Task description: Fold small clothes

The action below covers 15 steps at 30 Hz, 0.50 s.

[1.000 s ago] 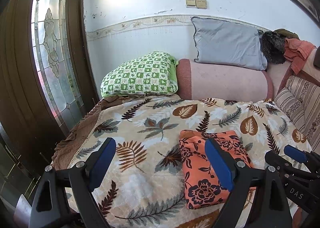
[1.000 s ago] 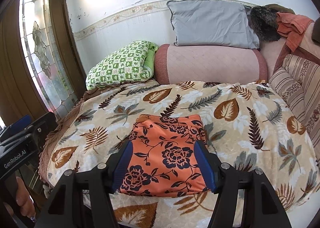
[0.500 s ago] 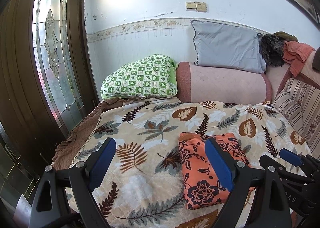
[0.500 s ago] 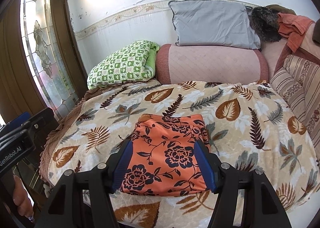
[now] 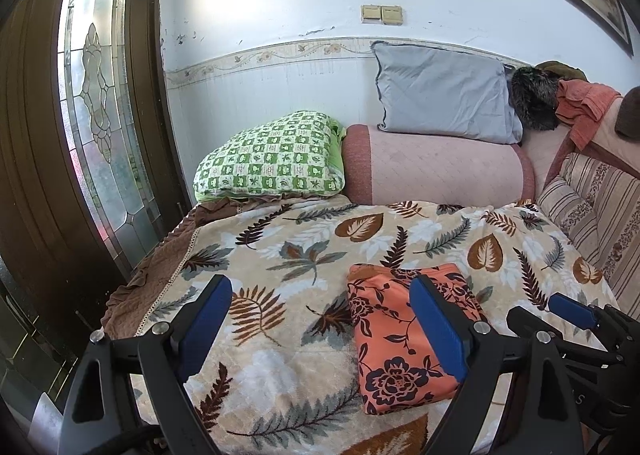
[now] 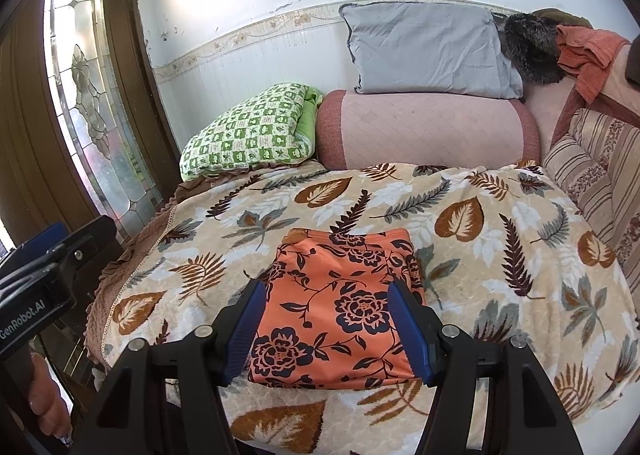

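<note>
While both grippers apart above it, folded orange garment [image 6: 340, 307] on blanket [image 6: 500, 255].

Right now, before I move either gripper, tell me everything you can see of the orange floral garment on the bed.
The orange floral garment is thin, smooth-looking fabric printed with dark navy roses and vines. It lies folded into a neat, roughly rectangular pad, flat on the leaf-patterned blanket, near the bed's front edge. Its far edge shows a slightly bunched band, and layered edges show at its right side. Nothing grips it: the right gripper hovers open in front of it, and the left gripper is open beside it.
</note>
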{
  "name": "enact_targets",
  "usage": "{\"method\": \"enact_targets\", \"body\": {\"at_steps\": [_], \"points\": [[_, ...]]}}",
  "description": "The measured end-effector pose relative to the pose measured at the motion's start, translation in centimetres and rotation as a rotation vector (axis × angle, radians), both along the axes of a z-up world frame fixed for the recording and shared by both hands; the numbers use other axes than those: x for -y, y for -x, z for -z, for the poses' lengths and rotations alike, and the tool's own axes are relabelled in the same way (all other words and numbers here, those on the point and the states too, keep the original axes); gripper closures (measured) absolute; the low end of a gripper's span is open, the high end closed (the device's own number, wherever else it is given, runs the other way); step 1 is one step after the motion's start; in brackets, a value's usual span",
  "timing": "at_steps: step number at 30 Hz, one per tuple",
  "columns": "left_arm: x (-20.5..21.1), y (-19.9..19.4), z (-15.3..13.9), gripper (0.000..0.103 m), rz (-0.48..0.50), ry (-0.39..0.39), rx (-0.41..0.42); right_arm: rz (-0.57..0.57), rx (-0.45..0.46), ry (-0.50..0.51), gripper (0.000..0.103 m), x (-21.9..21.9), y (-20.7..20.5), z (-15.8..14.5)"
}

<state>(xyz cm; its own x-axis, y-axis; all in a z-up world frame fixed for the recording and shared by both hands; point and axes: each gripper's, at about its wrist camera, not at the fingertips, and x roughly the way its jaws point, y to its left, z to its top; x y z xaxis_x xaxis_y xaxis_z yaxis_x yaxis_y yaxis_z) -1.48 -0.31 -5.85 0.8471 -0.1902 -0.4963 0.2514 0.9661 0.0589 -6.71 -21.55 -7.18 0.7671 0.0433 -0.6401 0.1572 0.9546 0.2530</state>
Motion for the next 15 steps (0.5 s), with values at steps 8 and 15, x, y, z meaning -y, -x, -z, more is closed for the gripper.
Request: {"method": "enact_targets", "body": {"at_steps": [8,15], "points": [[0.28,-0.13,0.05,0.012,0.002,-0.001,0.0,-0.007,-0.005,0.002,0.036,-0.18,-0.21,-0.01],[0.41,-0.94,0.31,0.012,0.032,0.027,-0.011,-0.008,-0.009,-0.004,0.036,-0.18,-0.62,0.17]]}}
